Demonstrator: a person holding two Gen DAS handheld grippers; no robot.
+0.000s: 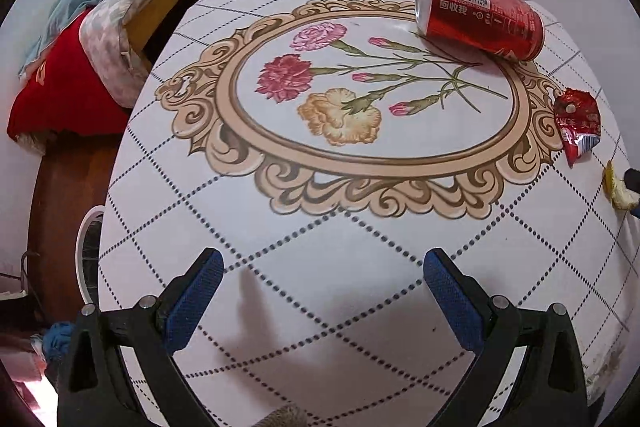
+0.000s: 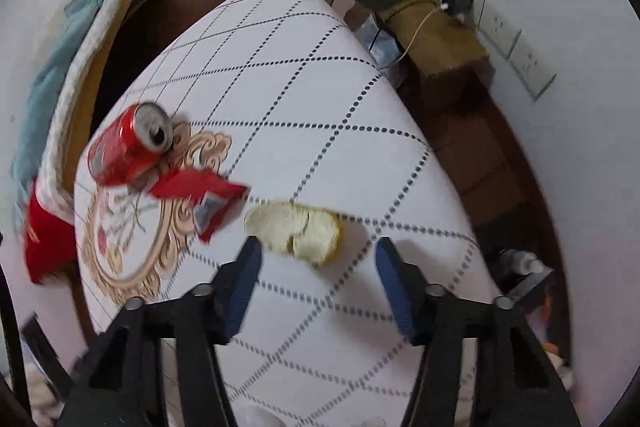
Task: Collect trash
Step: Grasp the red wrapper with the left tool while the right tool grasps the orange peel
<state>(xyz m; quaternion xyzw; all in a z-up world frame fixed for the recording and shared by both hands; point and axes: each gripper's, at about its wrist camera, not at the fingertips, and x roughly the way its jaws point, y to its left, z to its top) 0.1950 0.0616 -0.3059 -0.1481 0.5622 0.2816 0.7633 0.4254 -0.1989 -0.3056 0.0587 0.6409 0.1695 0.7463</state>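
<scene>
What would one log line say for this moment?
left hand-held gripper: open, empty | right hand-held gripper: open, nearing peel | can, wrapper: on table

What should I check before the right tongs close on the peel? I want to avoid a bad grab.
1. Right tongs open: ok, jaws spread wide.
2. Peel between the jaws: not ok, it lies just ahead of the tips, nearer the left one.
3. Red wrapper apart from the peel: ok, a small gap shows.
4. Red can out of the path: ok, on its side beyond the wrapper.
5. Left tongs out of the way: ok, open and empty over bare tablecloth.
6. Tip height above the cloth: cannot tell.
</scene>
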